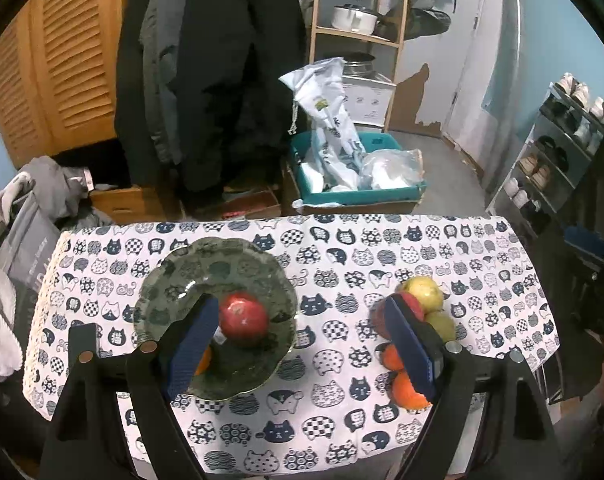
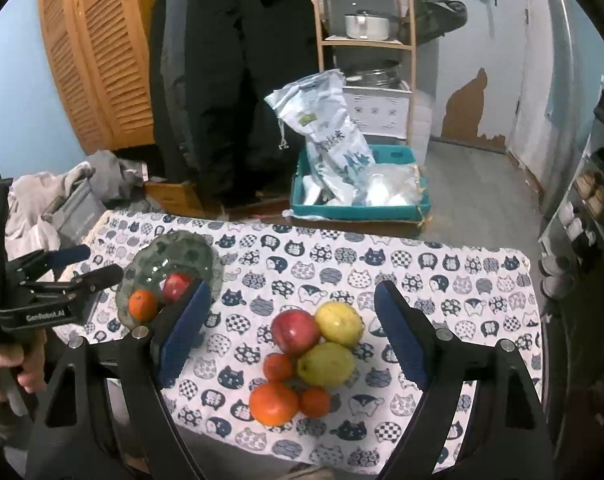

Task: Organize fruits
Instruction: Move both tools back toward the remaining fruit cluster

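Note:
A green glass plate [image 1: 170, 280] lies on the left of the cat-print tablecloth [image 1: 341, 248] and holds a red apple [image 1: 244, 315] and an orange [image 1: 204, 362]. My left gripper [image 1: 302, 332] is open and empty above the table, its left finger over the plate. In the right wrist view the plate [image 2: 190, 254] holds the apple [image 2: 177, 285] and orange [image 2: 142, 305]. A pile of loose fruit lies ahead of my open, empty right gripper [image 2: 292, 320]: a red apple [image 2: 295, 332], two yellow-green fruits [image 2: 339, 323], and three oranges [image 2: 273, 403]. The left gripper [image 2: 98, 264] shows at the left.
The table's far edge drops to the floor, where a teal box [image 1: 357, 196] with white bags stands. Dark coats [image 1: 210, 80] hang behind. A wooden shelf [image 1: 357, 36] with a pot stands at the back. A shoe rack [image 1: 553, 160] is on the right. Clothes [image 1: 34, 192] are piled at left.

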{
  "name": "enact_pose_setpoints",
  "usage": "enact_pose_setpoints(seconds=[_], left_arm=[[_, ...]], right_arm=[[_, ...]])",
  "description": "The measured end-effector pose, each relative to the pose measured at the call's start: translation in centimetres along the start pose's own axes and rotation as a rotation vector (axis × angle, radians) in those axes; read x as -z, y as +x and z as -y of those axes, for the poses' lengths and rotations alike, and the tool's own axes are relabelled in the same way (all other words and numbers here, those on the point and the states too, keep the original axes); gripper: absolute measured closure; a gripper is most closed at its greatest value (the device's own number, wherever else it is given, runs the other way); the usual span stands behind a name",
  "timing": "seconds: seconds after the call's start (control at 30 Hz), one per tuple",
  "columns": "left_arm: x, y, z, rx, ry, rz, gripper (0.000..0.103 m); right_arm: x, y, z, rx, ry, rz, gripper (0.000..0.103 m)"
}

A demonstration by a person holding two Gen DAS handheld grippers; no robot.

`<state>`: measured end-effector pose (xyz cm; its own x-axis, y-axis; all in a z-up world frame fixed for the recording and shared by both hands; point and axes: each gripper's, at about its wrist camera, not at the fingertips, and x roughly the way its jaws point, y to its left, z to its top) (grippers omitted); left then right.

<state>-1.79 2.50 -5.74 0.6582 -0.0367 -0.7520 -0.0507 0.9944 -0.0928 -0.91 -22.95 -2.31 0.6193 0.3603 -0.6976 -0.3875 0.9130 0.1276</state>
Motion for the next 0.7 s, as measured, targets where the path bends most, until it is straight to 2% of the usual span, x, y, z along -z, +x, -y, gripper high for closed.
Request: enact_pose_setpoints(seconds=[0.3,0.53,0.7], left_arm=[[0.2,1.0,2.7,0.008,0.018,-0.013,0.017],[1.5,3.0,4.6,0.005,0.043,-0.060,0.017],[2.7,4.7,5.3,0.020,0.028,-0.123,0.017]], right_arm=[[1.6,0.1,2.7,0.045,0.010,-0.005,0.019],[2.8,1.5,4.3,0.050,0.041,-0.043,0.019],[4.1,3.3,5.2,0.060,0.053,-0.097,0.019]])
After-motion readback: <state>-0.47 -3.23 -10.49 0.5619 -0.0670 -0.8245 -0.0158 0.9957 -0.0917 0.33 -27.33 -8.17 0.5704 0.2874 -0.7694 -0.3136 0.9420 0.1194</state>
